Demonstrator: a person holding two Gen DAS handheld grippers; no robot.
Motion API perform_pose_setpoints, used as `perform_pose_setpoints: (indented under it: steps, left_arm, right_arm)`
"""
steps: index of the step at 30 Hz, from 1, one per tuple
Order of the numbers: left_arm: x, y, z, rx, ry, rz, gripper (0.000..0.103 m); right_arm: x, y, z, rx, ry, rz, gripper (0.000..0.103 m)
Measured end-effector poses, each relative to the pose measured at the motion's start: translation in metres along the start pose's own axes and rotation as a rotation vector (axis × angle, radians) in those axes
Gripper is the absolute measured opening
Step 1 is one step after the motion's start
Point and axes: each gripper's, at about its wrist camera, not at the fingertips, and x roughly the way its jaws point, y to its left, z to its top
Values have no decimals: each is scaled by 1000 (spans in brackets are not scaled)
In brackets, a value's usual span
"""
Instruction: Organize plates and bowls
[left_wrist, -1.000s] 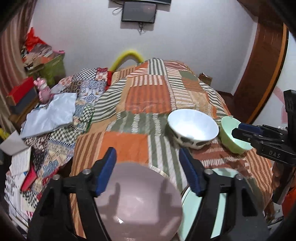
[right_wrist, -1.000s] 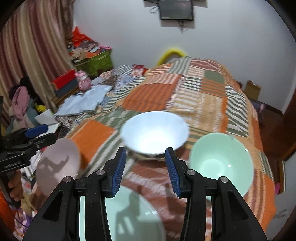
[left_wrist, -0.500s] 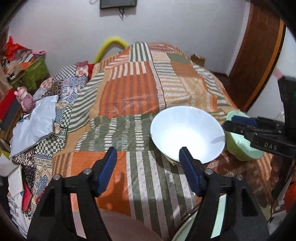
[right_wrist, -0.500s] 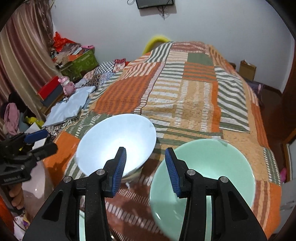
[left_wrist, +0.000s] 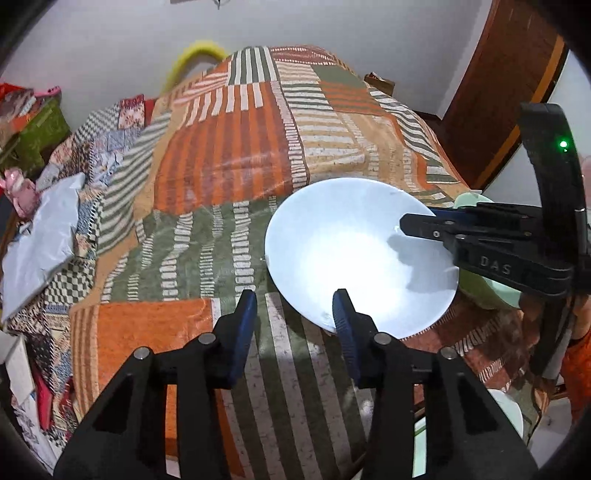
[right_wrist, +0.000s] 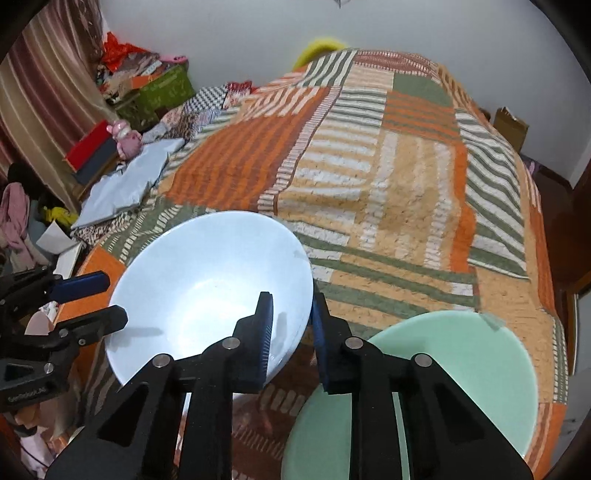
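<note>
Your right gripper (right_wrist: 290, 325) clamped the white bowl's (right_wrist: 207, 280) rim (fingers just closed); your left gripper (left_wrist: 295, 317) gaped, still closing, empty.

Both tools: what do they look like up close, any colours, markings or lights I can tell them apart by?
Both are black plastic frames with silver pivot bolts and blue pads inside the fingers. The left tool has pale lettering, too small to read, on its side in the right wrist view. The right tool reads "DAS" in the left wrist view, with a green light on its black housing behind. An orange sleeve shows beside it.
</note>
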Motion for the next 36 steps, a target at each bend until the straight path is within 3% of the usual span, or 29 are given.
perform_pose_setpoints:
  steps: [6,13,18,25,36]
  left_arm:
    - [9,5,-3,-30,41,-25,33]
    - [11,16,-8,-78,59,-21,31]
    - [3,13,-14,-72,40,-12,31]
    - [-10,9,-24,-56,3,14,30]
    - [-45,2,-38,-66,-60,12,30]
  right_arm:
    - [-3,7,-3,-25,3,20,19]
    - [-3,19,-9,-60,8,58,19]
    - [-4,19,-11,-37,2,84,18]
    - [-14,34,-23,-79,-36,41,18]
    - [-45,44,-27,-80,-94,48,19]
